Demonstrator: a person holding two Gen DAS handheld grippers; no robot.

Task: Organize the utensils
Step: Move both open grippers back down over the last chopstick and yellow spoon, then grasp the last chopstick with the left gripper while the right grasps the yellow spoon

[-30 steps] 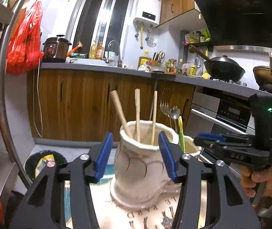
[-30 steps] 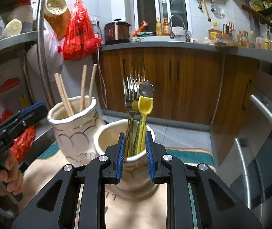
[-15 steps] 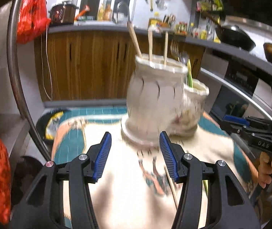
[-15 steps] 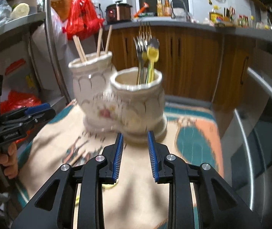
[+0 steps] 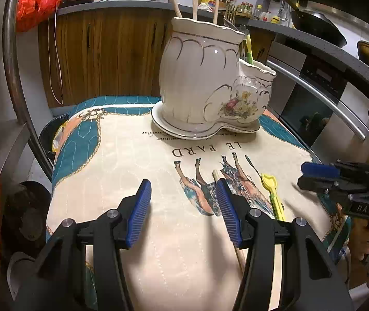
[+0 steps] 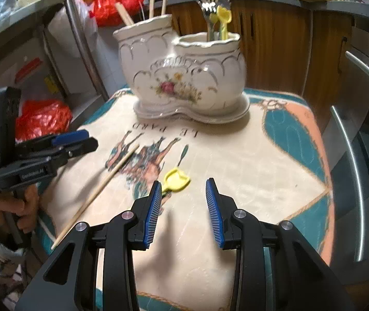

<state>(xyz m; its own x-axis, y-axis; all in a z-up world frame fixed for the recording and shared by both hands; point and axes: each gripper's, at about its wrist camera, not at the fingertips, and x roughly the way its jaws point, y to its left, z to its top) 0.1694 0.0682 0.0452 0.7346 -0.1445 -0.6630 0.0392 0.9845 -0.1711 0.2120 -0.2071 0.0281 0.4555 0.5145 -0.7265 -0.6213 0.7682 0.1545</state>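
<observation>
A white ceramic double holder (image 5: 205, 83) (image 6: 184, 77) stands at the far end of the printed cloth (image 5: 137, 171). Its taller pot holds wooden chopsticks (image 6: 158, 0); the shorter pot holds forks and a yellow utensil (image 6: 222, 15). On the cloth lie a single chopstick (image 6: 101, 186) (image 5: 216, 175) and a yellow utensil (image 6: 176, 178) (image 5: 271, 189) with a thin dark utensil (image 6: 183, 153) beside it. My left gripper (image 5: 183, 207) is open above the cloth, its right finger over the chopstick. My right gripper (image 6: 184, 210) is open, just behind the yellow utensil.
Wooden cabinets (image 5: 106, 51) and a counter run behind the table. An oven with a steel handle (image 5: 321, 98) is on the right. A steel rack post (image 5: 13, 72) and red bags (image 5: 34, 0) are on the left. A bin (image 5: 52, 134) stands below the table's far left corner.
Both grippers have pulled back and up from the holder and now look down on the cloth. The right gripper has opened wider. The loose chopstick and yellow utensil have come into view.
</observation>
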